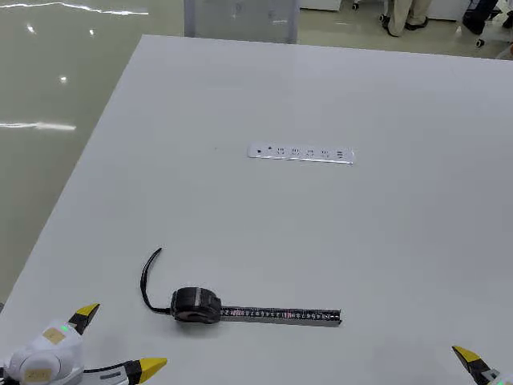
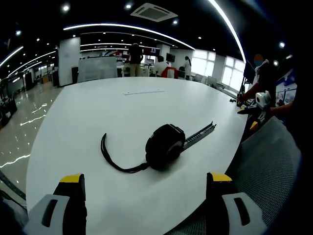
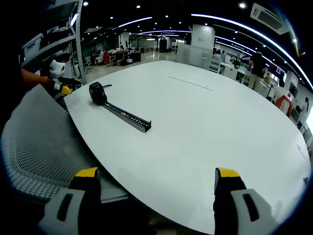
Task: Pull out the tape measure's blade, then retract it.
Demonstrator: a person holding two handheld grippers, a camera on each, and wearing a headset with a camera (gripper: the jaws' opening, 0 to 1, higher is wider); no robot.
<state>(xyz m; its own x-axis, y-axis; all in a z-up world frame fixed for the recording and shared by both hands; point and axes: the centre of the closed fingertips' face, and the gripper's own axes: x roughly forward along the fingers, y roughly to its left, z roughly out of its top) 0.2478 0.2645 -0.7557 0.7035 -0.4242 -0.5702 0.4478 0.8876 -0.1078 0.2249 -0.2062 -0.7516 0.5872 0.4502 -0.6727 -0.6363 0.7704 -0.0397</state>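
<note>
Black tape measure (image 1: 196, 305), blade (image 1: 280, 315) extended

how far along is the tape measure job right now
The pull-out looks done: the black round tape measure lies on the white table with its dark marked blade extended flat. Nothing is in hand: the left gripper and the right gripper are both open and apart from it. Retracting the blade is left.
</note>
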